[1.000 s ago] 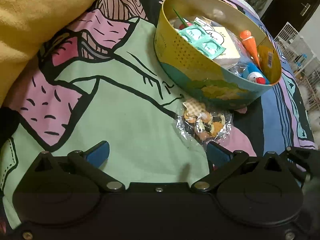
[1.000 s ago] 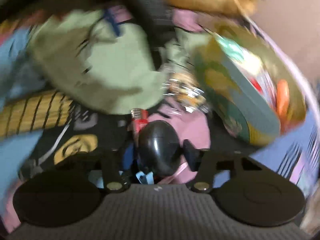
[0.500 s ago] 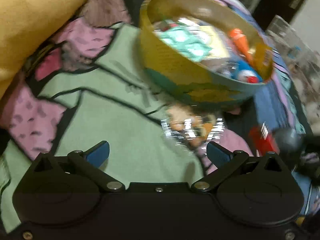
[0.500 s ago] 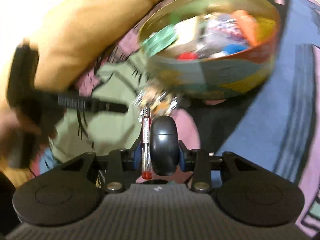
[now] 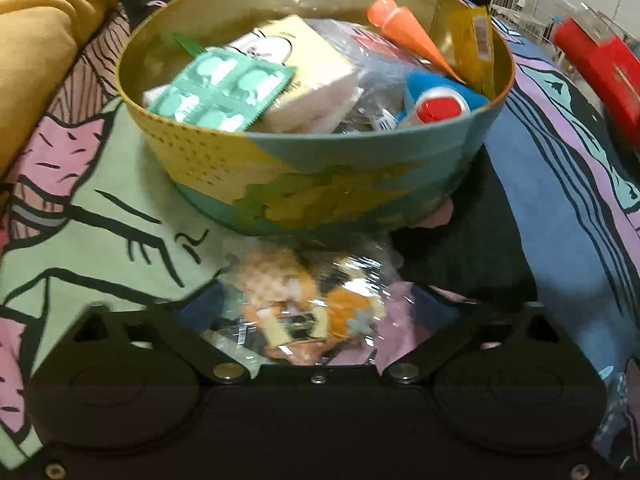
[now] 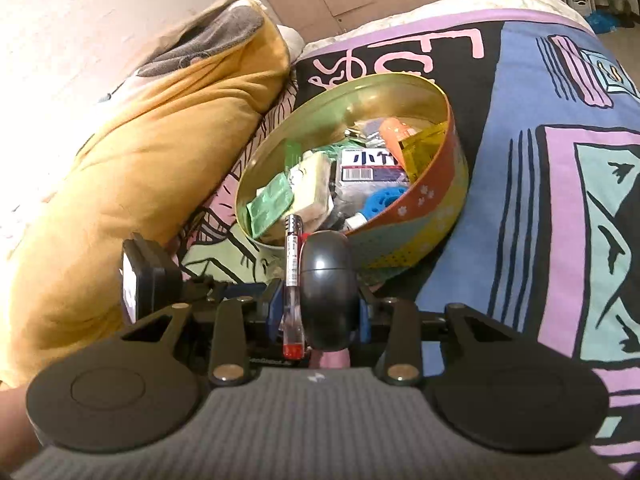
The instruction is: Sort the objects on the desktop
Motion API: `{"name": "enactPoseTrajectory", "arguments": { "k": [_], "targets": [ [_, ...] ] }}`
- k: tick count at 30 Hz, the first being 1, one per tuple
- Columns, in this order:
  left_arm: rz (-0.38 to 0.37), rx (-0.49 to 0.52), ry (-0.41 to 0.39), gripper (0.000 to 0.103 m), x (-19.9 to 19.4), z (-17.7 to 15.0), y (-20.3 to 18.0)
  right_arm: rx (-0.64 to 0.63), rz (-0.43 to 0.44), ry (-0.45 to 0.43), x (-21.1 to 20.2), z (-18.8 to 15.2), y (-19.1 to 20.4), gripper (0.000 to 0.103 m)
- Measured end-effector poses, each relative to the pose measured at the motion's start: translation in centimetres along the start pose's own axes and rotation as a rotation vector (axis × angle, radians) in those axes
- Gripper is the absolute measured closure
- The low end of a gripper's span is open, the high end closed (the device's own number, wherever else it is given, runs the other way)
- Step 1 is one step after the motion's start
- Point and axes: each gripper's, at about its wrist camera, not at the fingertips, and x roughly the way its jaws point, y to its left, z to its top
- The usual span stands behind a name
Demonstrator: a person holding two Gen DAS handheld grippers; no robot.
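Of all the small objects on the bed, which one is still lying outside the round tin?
The clear plastic packet of orange figures: it lies on the bedspread just in front of the tin, between the left gripper's jaws; the others sit inside the tin.

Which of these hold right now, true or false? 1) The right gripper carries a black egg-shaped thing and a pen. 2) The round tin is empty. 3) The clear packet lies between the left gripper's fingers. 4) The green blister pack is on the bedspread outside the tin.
1) True: the right gripper is shut on the black egg-shaped thing with the pen beside it.
2) False: the round tin holds many things, among them an orange cone and a pale box.
3) True: the clear packet lies between the fingers of the left gripper, whose jaws have just been closing.
4) False: the green blister pack lies inside the tin.
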Motion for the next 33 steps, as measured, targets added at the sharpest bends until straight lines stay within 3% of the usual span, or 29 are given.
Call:
{"name": "enactPoseTrajectory", "arguments": {
  "k": [1, 2, 3, 4, 6, 10, 13, 17, 18, 20, 21, 22, 23, 24, 27, 29, 30, 33],
  "targets": [
    [-0.007, 0.0, -0.001, 0.049, -0.4, 0.1, 0.1, 0.002, 0.005, -0.006, 0.0, 0.2, 0.1, 0.063],
    [-0.007, -0.003, -0.005, 0.066, -0.9, 0.3, 0.3, -0.005, 0.009, -0.017, 0.0, 0.7, 0.4, 0.063],
    [-0.008, -0.016, 0.0, 0.08, -1.4, 0.5, 0.6, -0.011, 0.011, -0.023, 0.2, 1.1, 0.6, 0.063],
    [-0.025, -0.034, 0.02, 0.084, -1.8, 0.7, 1.0, -0.011, 0.016, -0.034, 0.1, 1.4, 0.9, 0.064],
    [-0.046, -0.04, 0.043, 0.085, -2.9, 0.6, 1.8, -0.007, 0.028, -0.051, 0.0, 2.1, 1.2, 0.063],
    [-0.076, -0.064, 0.015, 0.085, -7.3, 0.2, 3.9, 0.003, 0.041, -0.082, -0.9, 2.8, 1.5, 0.063],
    [-0.071, -0.037, -0.104, 0.085, -12.2, 2.1, 4.9, -0.011, 0.052, -0.109, -2.2, 3.5, 1.9, 0.063],
    [-0.068, -0.067, -0.255, 0.084, -15.0, 8.3, 4.9, -0.053, 0.02, -0.153, -2.3, 6.6, 3.2, 0.063],
    [-0.053, -0.079, -0.269, 0.082, -14.7, 10.2, 4.6, -0.059, 0.004, -0.158, -2.0, 7.5, 3.4, 0.063],
    [-0.055, -0.112, -0.23, 0.059, -12.6, 13.5, 4.4, -0.062, -0.039, -0.161, -0.6, 9.6, 3.6, 0.063],
    [-0.061, -0.131, -0.203, 0.014, -11.4, 14.4, 4.5, -0.064, -0.062, -0.154, 0.3, 10.5, 3.6, 0.059],
    [-0.054, -0.149, -0.182, 0.002, -10.2, 14.9, 4.6, -0.068, -0.088, -0.156, 1.3, 11.2, 3.3, 0.052],
    [-0.02, -0.164, -0.155, 0.0, -9.2, 14.8, 4.7, -0.067, -0.095, -0.158, 1.9, 11.5, 3.0, 0.031],
    [0.006, -0.172, -0.127, 0.0, -8.7, 14.5, 4.9, -0.056, -0.101, -0.146, 2.4, 11.6, 2.5, 0.02],
    [-0.009, -0.189, -0.118, 0.0, -8.4, 11.5, 5.8, -0.068, -0.066, -0.152, 1.2, 10.1, 2.2, 0.015],
    [-0.009, -0.197, -0.1, 0.0, -8.9, 8.4, 6.7, -0.117, -0.054, -0.185, -0.6, 7.9, 2.2, 0.0],
    [-0.016, -0.209, -0.093, 0.0, -9.2, 6.9, 7.1, -0.142, -0.049, -0.188, -1.3, 6.8, 2.2, 0.0],
    [-0.062, -0.218, -0.032, 0.0, -9.6, 2.4, 7.7, -0.228, 0.021, -0.074, -2.6, 3.5, 2.0, 0.0]
  ]
}}
